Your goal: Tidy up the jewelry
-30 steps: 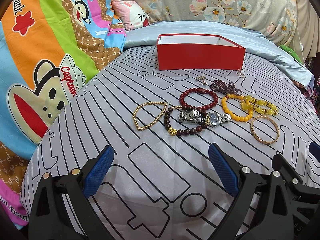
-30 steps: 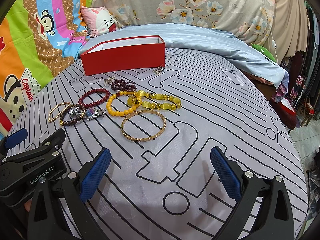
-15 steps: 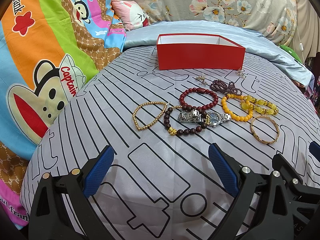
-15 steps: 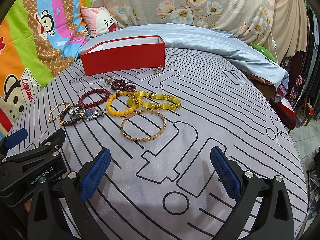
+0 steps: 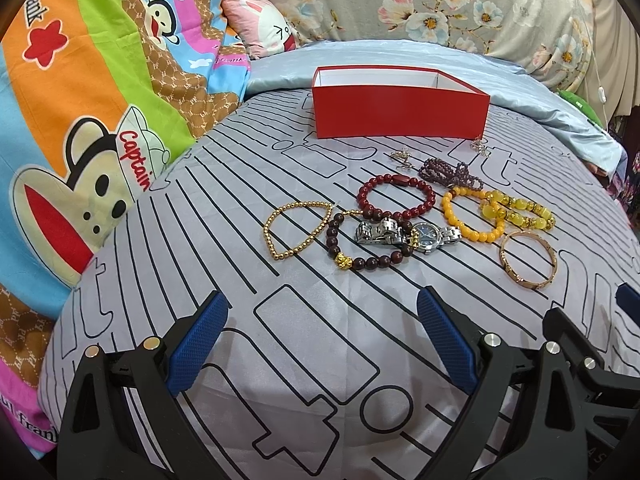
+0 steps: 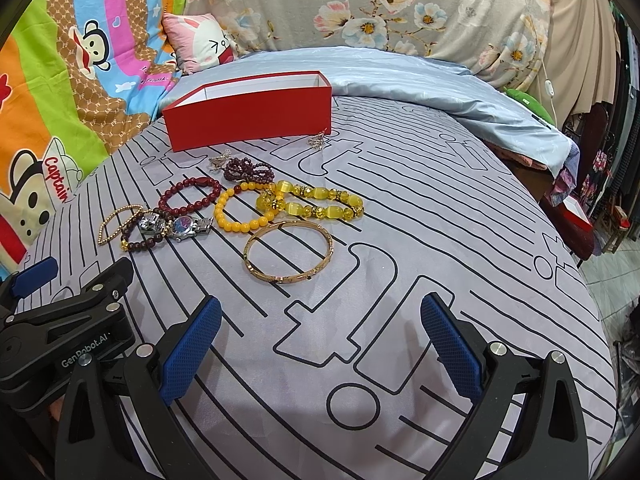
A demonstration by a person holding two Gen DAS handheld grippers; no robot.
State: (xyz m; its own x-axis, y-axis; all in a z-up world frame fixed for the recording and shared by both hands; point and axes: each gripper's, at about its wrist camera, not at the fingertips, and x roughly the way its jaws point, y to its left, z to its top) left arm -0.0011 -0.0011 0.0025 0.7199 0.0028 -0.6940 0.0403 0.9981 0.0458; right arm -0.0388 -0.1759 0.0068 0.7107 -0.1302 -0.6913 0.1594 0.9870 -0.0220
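Both hand-held grippers hover low over the bed [image 5: 200, 208], side by side, nothing picked up.

Left hand-held gripper [image 5: 320, 340]: jaws spread wide, empty. Right hand-held gripper [image 6: 320, 336]: jaws spread wide, empty too.

The jewelry lies in a loose cluster on the bed cover, ahead of both grippers. The red box [image 5: 400, 110] sits beyond it, open top, long side facing the cameras, looks empty from here though the floor of it is hidden.

Key relation: the gold bangle [image 6: 289, 251] is the nearest piece to the right gripper, straight ahead and slightly left of its centre line, lying flat and apart from the rest. In the left view the same bangle [image 5: 528, 260] is far off to the right. So the right hand is the closer one for it.

For the left gripper, the gold bead chain [image 5: 298, 230] and the dark bead bracelet [image 5: 370, 244] are dead ahead; the watch [image 5: 404, 236] overlaps that bracelet, long axis running left-right.

Further back: red bead bracelet [image 5: 396, 198], orange bead bracelet [image 5: 472, 216], yellow stone bracelet [image 5: 520, 210] touching it, purple beads [image 5: 448, 172] near the box.

Judgement: the bangle for the right hand is the easy first grab; the watch-bracelet tangle may drag along together.
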